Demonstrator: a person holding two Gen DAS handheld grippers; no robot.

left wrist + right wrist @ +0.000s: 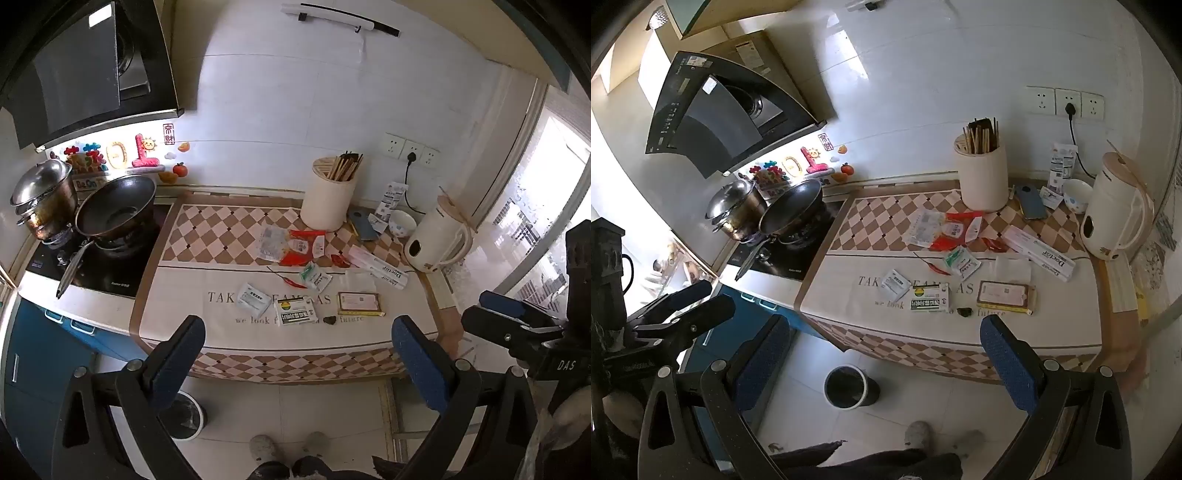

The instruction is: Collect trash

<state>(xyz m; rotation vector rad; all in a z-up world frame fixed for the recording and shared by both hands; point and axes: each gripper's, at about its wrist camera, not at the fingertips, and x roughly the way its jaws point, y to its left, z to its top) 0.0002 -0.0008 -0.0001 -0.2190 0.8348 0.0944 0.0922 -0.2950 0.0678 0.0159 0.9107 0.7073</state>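
both grippers, left (pixel 297 345) and right (pixel 884 343), hang back off the counter's (pixel 849 291) front edge, jaws wide open, empty; wrappers (pixel 925 297) crowd that edge, bin (pixel 849 386) waiting on the floor below.

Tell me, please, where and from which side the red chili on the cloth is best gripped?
Probably across the thick middle of the red chili, from above, jaws spanning its width: it lies flat and slender, the thin stem looks harder to pinch, and the green-and-white sachet lies close alongside.
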